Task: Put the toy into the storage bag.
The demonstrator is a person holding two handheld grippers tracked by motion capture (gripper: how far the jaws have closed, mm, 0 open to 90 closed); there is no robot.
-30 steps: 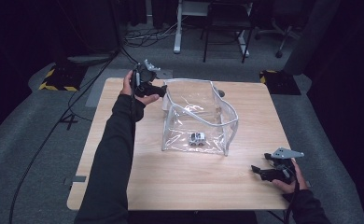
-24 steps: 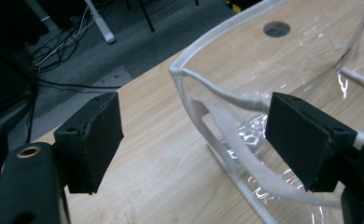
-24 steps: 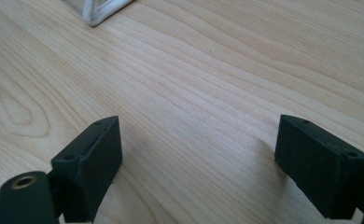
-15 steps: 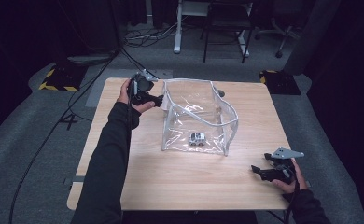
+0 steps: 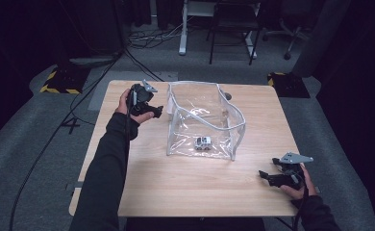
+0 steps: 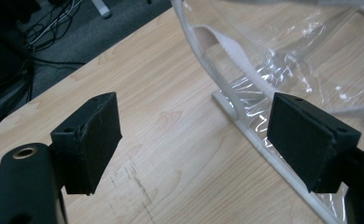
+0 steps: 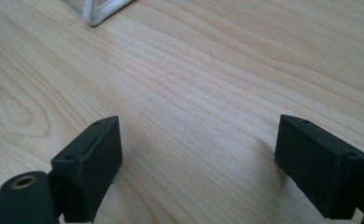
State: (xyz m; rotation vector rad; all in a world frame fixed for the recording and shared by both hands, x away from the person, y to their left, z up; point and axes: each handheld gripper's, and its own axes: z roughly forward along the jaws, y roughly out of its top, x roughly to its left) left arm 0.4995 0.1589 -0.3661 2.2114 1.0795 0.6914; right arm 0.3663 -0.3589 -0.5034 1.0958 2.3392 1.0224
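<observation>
Working from the table [image 5: 142, 192] down: we have bare wood all round the clear bag [image 5: 202, 122], which stands mid-table, mouth up, a toy car [image 5: 203, 143] inside. Our left gripper [image 5: 153, 111] sits just beside its left rim, jaws apart, empty; we should approach the rim squarely. Right gripper [image 5: 268, 177] waits near the front-right edge, jaws wide, empty.

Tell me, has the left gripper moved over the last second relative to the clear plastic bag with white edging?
Yes. The left gripper has come down and toward the near side, from beside the clear plastic bag's far-left corner to alongside its left wall; jaws open, nothing between them.
</observation>
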